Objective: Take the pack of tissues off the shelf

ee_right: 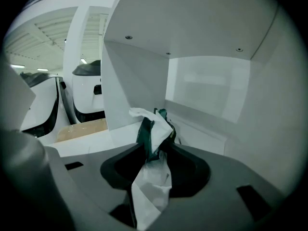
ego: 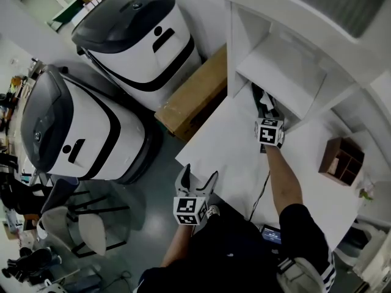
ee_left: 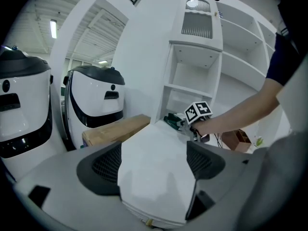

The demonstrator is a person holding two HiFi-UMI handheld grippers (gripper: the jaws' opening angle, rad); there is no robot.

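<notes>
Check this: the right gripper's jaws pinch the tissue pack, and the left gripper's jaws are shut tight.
Wrong on the left gripper: the left gripper view shows its jaws apart and empty. The right gripper does pinch the tissue pack.

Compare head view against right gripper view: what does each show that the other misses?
Head view only: the left tool, its jaws apart, by the white tabletop, and a small brown wooden compartment box further along it.
Right gripper view only: the grip itself, with the right tool clamped on the crumpled green-and-white tissue pack, plus screw heads in the underside of the shelf board above.
Both: the white shelf unit, the brown cardboard box and a large white-and-black machine.
</notes>
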